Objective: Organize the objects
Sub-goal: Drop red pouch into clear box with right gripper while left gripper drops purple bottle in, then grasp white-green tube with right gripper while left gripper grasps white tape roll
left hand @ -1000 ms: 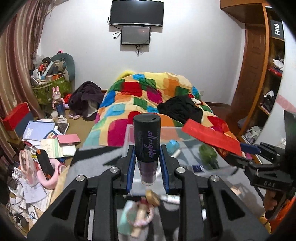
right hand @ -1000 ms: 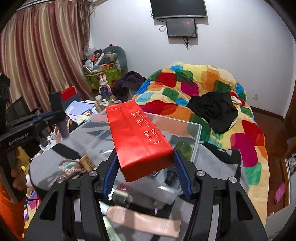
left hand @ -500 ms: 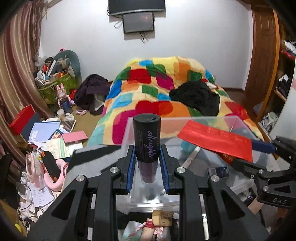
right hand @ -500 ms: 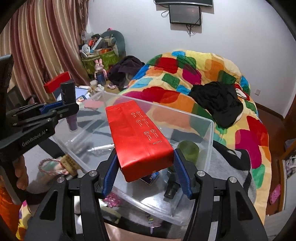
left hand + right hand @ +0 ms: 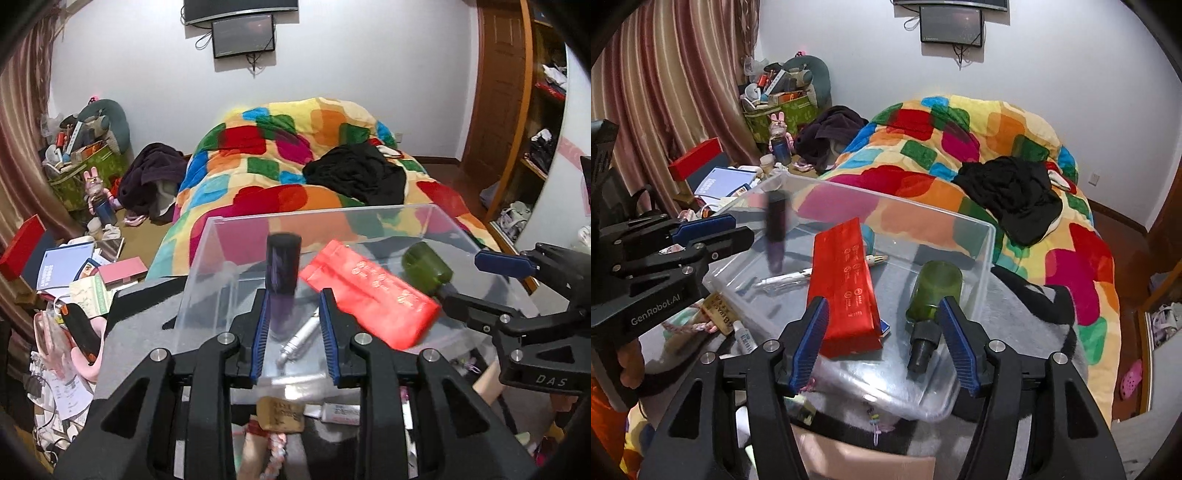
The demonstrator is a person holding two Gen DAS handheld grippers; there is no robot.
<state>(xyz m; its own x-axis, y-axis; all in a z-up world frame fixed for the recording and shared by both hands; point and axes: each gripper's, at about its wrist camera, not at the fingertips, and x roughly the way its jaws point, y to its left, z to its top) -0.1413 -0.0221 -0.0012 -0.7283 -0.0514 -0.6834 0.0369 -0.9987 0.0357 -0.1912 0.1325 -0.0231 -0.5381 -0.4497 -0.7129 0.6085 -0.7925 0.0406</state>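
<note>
- Half a second ago both grippers held things; now the left gripper (image 5: pixel 291 328) and the right gripper (image 5: pixel 882 343) stand wide open, holding nothing.
- The dark bottle (image 5: pixel 282 273), blurred, and the red pouch (image 5: pixel 846 291) are inside the clear bin (image 5: pixel 979 266).
- Only the right view shows the green bottle (image 5: pixel 932 295) lying whole beside the pouch.

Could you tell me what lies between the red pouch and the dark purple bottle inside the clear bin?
In the right wrist view, a white pen lies on the floor of the clear bin, between the dark purple bottle and the red pouch.
</note>
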